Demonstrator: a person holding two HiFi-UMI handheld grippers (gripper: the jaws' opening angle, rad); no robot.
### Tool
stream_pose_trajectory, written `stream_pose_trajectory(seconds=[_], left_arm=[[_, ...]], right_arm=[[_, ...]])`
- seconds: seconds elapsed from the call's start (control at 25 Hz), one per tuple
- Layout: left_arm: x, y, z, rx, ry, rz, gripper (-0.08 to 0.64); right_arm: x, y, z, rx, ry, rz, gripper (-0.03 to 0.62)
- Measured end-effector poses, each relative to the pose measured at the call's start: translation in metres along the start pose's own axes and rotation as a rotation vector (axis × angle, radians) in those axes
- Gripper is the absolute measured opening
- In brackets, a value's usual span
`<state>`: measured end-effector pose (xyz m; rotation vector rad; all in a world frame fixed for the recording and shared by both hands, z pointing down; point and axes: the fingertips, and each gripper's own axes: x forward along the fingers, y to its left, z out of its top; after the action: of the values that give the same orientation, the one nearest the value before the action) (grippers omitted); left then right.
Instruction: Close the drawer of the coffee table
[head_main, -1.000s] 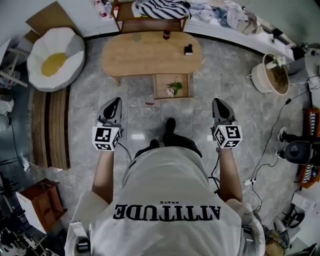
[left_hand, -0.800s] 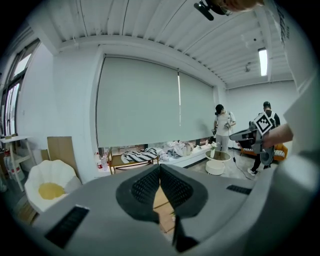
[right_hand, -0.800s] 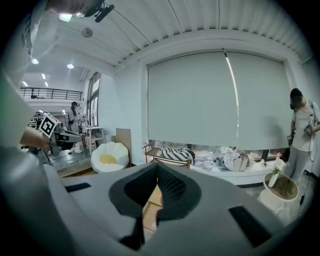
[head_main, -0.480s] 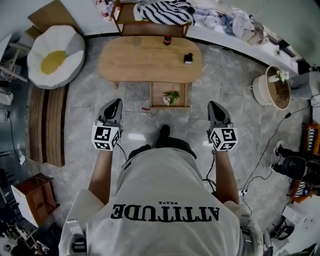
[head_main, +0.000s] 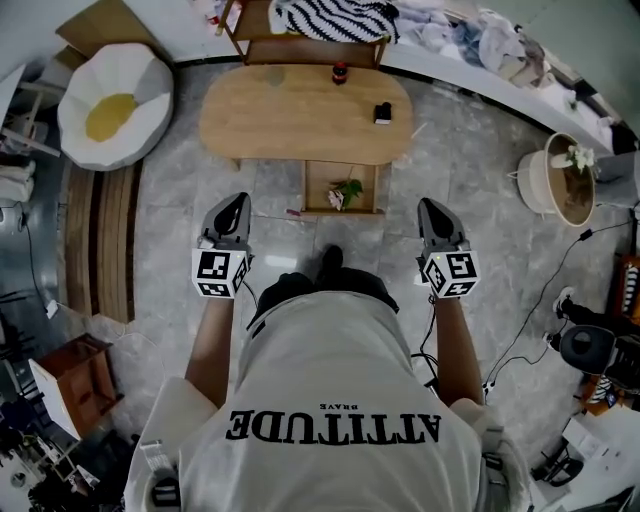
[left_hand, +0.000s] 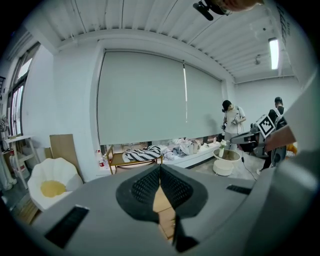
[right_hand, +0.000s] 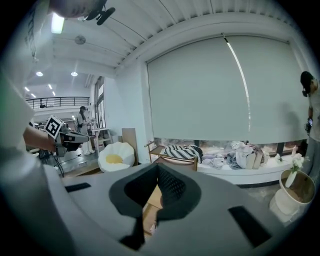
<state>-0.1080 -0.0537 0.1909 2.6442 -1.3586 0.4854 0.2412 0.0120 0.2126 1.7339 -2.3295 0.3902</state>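
The coffee table (head_main: 300, 115) is seen nearer than a second ago, the gap having been closed by walking. Its drawer (head_main: 318, 192) is still pulled out toward the person, with a flower sprig (head_main: 345, 190) inside. The left gripper (head_main: 236, 202) and right gripper (head_main: 431, 206) are held fully closed and empty, short of the drawer front. No push is judged to have begun yet.

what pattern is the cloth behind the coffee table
Black-and-white striped cloth, clearest in the head view.
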Motion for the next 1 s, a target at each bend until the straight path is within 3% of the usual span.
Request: stream_pose_trajectory(seconds=[0.56,1.0], left_arm=[[0.028,-0.010,0.002,0.018,0.023,-0.035,0.021],[0.040,0.014,0.007,0.052,0.015,-0.074,0.021]], right_arm=[[0.023,-0.018,-0.020,0.036,0.048,-0.003,0.020],[0.045,0.016,-0.034,0.086,0.083,-0.019,0.020]])
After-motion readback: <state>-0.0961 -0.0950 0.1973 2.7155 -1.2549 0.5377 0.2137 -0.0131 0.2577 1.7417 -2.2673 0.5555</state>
